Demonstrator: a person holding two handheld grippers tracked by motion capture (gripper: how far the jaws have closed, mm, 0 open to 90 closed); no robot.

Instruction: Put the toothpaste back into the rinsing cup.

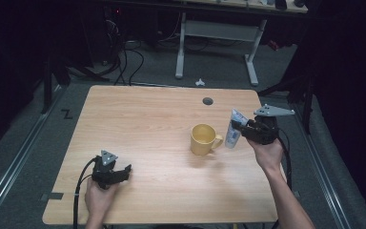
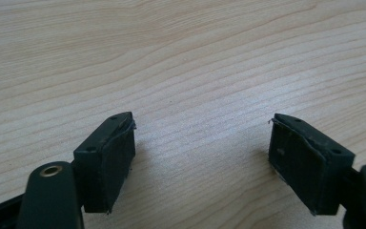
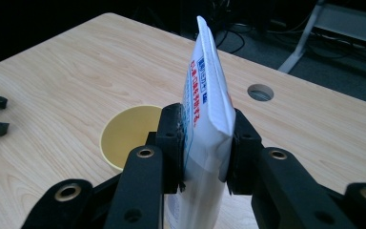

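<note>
A white tube (image 1: pixel 233 129) with blue and red print stands upright in the air just right of a yellow mug (image 1: pixel 203 139). My right gripper (image 1: pixel 238 125) is shut on the tube. In the right gripper view the tube (image 3: pixel 208 95) is squeezed between the black pads, and the mug's yellow mouth (image 3: pixel 126 134) lies below and to the left of them. My left gripper (image 1: pixel 124 171) rests near the table's front left. In the left gripper view it (image 2: pixel 202 148) stands open over bare wood with nothing between its pads (image 2: pixel 116 157).
The light wooden table (image 1: pixel 147 119) has a round cable hole (image 1: pixel 208 101) near its far edge. Behind it, on the floor, are cables and the white legs of another desk (image 1: pixel 219 33). A black curtain hangs close on the right.
</note>
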